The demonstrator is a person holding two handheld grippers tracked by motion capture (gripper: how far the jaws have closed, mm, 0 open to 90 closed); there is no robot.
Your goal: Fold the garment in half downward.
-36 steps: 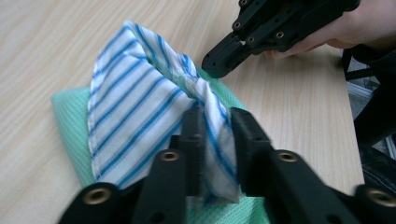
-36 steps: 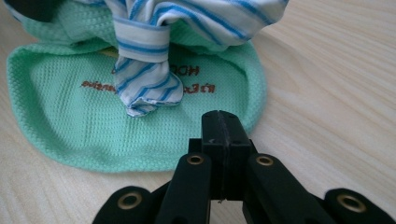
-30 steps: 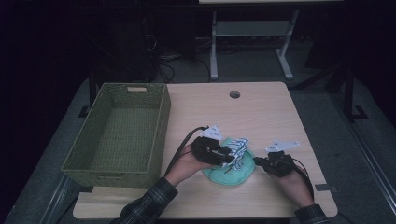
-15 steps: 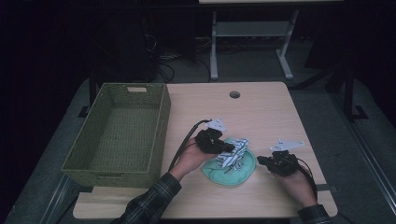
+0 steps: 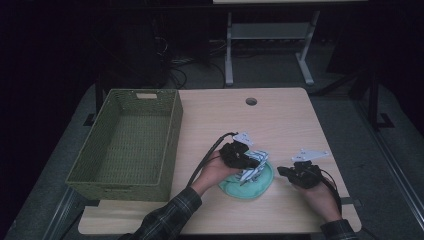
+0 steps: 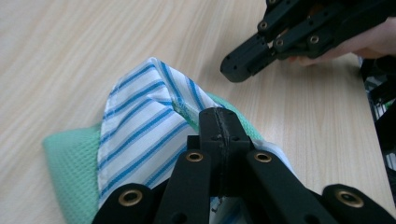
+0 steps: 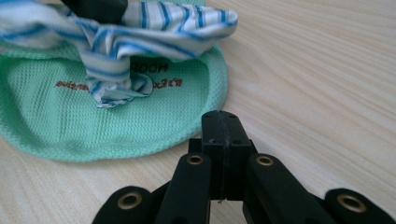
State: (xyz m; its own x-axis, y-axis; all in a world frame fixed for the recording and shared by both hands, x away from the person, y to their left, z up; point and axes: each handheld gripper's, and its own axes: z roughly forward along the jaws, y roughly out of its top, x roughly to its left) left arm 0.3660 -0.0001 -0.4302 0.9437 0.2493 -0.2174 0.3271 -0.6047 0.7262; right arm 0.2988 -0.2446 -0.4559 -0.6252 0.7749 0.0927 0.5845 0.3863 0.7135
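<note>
Two cloths: stacked near the table's front edge, and that little pile is where the action is.
Basket (image 5: 125, 142): green wicker, sitting empty at the far left of the table (image 5: 280, 120), well apart from the pile; likely the drop-off, which would explain the pickup.
Left gripper (image 5: 248, 161): down on the pile, jaws just snapped together, and in the left gripper view the black tips (image 6: 218, 122) meet on a raised fold of the striped cloth (image 6: 140, 126), so it looks pinched.
Striped cloth: blue on white, bunched up on top, its peak gathered where the jaws bite.
Green cloth (image 5: 245, 184): flat beneath, brown lettering visible in the right gripper view (image 7: 116, 116); nothing grips it.
Right gripper (image 5: 282, 171): just beside the green cloth's rim, jaws fully together on nothing, apparently waiting its turn.
</note>
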